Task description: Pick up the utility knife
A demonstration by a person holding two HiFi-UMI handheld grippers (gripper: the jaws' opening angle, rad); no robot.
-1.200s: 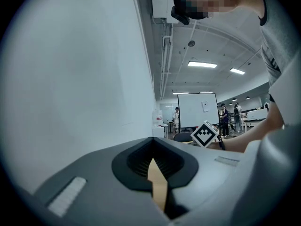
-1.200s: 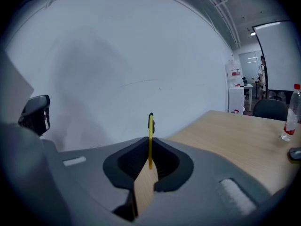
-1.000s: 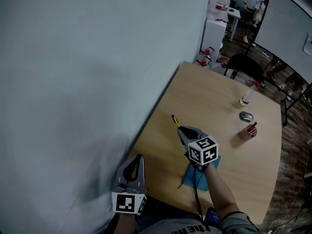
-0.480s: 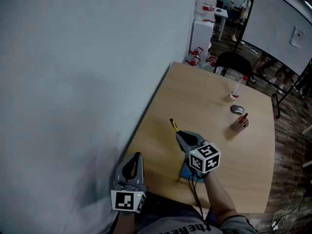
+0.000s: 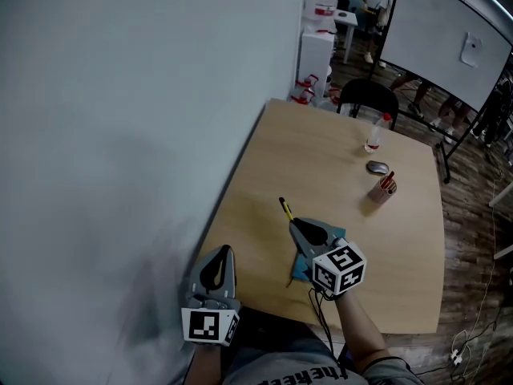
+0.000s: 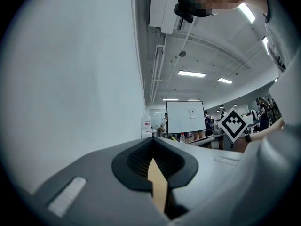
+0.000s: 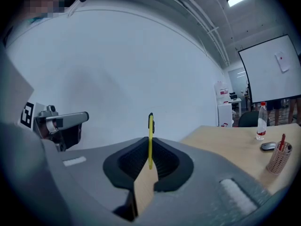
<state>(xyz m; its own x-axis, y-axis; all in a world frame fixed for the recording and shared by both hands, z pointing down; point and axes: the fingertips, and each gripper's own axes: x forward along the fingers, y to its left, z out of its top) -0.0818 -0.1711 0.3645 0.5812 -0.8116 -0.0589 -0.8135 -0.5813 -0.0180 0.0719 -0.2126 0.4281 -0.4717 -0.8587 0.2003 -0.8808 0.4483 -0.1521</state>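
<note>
Lifted since a second ago, our right gripper (image 5: 293,225) has carried the utility knife (image 5: 285,208) up and across the near part of the wooden table (image 5: 337,155), so more of the blue cloth (image 5: 300,266) shows beneath it, while our left gripper (image 5: 226,254) has only drifted a little beside the wall (image 5: 120,135). In the right gripper view the jaws pinch the knife's slim yellow body (image 7: 150,131) edge-on between the ribbed pads, with most of its length reaching out past the tips. It looks clear of the tabletop, so we judge the pick essentially made and the job now one of holding it well. Because we grip it near one end, the free length acts as a lever. We should keep the squeeze steady, avoid rolling the wrist, and raise slowly so the body does not pivot or slide in the pads. We also want the projecting end pointed away from the wall and from our left gripper, whose jaws are pressed together on nothing in its own view (image 6: 153,147). It should stay low at the table's near corner, out of the way. The water bottle (image 5: 373,136), computer mouse (image 5: 377,168) and mesh pen cup (image 5: 380,190) sit well apart at the far side, so they pose no obstacle.
</note>
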